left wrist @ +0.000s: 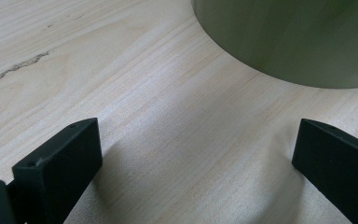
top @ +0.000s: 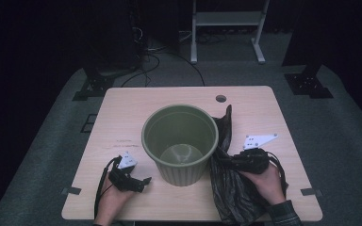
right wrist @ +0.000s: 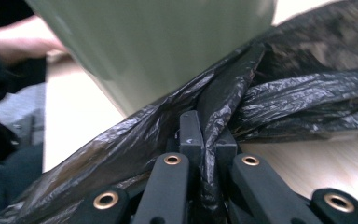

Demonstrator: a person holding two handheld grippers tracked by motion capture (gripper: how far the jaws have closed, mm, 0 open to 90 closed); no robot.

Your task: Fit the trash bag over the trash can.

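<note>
The right gripper clamps a fold of the black bin bag, which drapes beside it against the green bin, apparently ready for lining. The left gripper rests on the bench, jaws wide apart and empty, the bin just ahead.

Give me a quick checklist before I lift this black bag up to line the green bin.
1. Right gripper pinched on the black bag: ok, a fold sits between the closed jaws.
2. Left gripper free to help: ok, jaws open over bare table.
3. Green bin upright and empty: ok.
4. Bag mouth found and opened: cannot tell, the plastic is bunched.
5. Bag clear of the bin: not ok, it lies against the bin's side.
</note>
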